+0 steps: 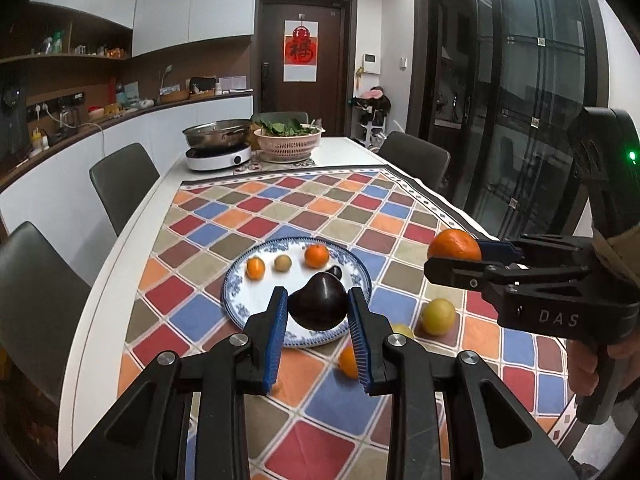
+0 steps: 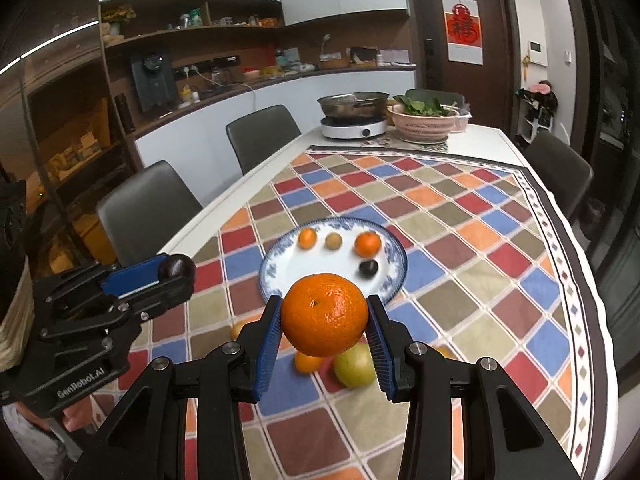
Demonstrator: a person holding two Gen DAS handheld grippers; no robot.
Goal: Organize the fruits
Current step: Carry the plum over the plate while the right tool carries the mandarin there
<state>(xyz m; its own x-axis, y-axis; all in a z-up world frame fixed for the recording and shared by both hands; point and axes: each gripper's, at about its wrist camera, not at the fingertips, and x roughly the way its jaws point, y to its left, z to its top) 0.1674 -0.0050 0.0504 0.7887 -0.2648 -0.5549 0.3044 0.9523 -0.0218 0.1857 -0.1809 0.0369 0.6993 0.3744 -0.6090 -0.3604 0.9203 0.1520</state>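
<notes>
Left gripper point(image 1: 318, 312): closed on a dark purple fruit point(image 1: 318, 306), clamped between the blue pads and held clear above the near rim of the plate point(image 1: 240, 300). In the right wrist view the same gripper point(image 2: 176, 274) appears at the left edge with the fruit point(image 2: 176, 266) at its tip.

Plate: blue-and-white patterned, resting on the checked tablecloth point(image 1: 280, 208) of the table point(image 1: 120, 248). It carries, left to right, a small orange point(image 1: 255, 268), a tan round fruit point(image 1: 282, 263) and a second orange point(image 1: 316, 256). A small dark fruit point(image 2: 368, 268) lies nearer the right rim.

On the tablecloth, just off the plate's near right edge: a yellow-green fruit point(image 1: 438, 316), an orange fruit point(image 1: 348, 360) partly hidden behind a left gripper finger, and a yellow fruit point(image 1: 402, 330) between them, mostly hidden.

Right gripper point(image 2: 324, 320): closed on a large mandarin point(image 2: 324, 314), gripped at both sides by the blue pads and held above the tablecloth, near the plate's near rim. A hand point(image 1: 588, 364) holds the gripper's handle.

Far end of the table: a steel pot point(image 1: 218, 134) on a white cooker point(image 1: 218, 158), and beside it a pink basket point(image 1: 289, 144) of leafy greens.
</notes>
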